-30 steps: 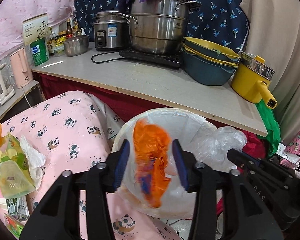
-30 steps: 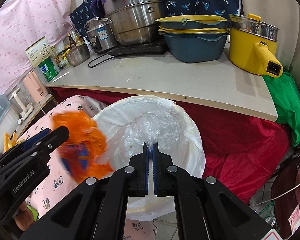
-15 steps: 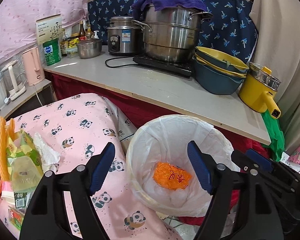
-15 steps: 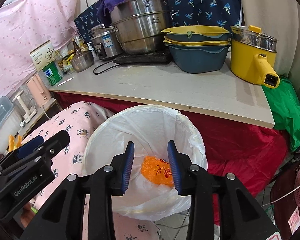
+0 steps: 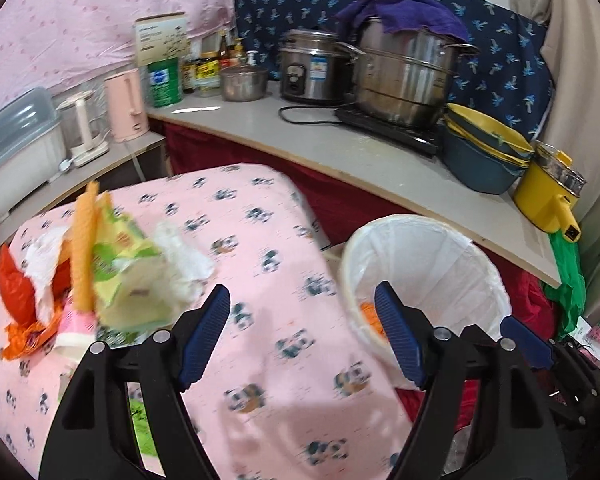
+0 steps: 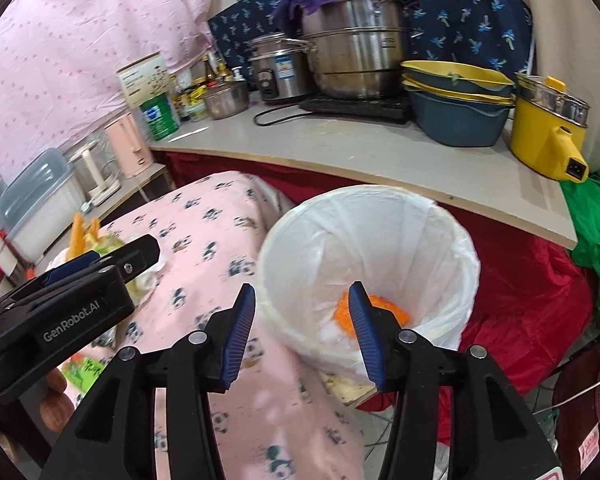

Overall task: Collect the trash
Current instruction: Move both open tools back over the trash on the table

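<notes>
A white-lined trash bin (image 5: pixel 424 256) (image 6: pixel 364 232) stands beside the pink panda-print table (image 5: pixel 260 240) (image 6: pixel 208 240). An orange wrapper (image 6: pixel 384 308) (image 5: pixel 367 312) lies at its bottom. A pile of trash (image 5: pixel 100 272) with a green-yellow packet, white tissue and orange wrappers lies at the table's left; part of it shows in the right wrist view (image 6: pixel 88 240). My left gripper (image 5: pixel 302 332) is open and empty over the table, right of the pile. My right gripper (image 6: pixel 302 332) is open and empty over the bin's near rim.
A counter (image 5: pixel 380 168) behind the table holds steel pots (image 5: pixel 404 76), a rice cooker (image 5: pixel 312 68), stacked blue-yellow basins (image 5: pixel 484 156) and a yellow electric pot (image 5: pixel 548 196). A pink kettle (image 5: pixel 126 104) and a plastic box (image 5: pixel 16 140) stand on a lower shelf at left.
The orange wrapper left my left gripper and dropped into the bin. My right gripper opened and let go of the clear bag. Both grippers swung left toward the table.
</notes>
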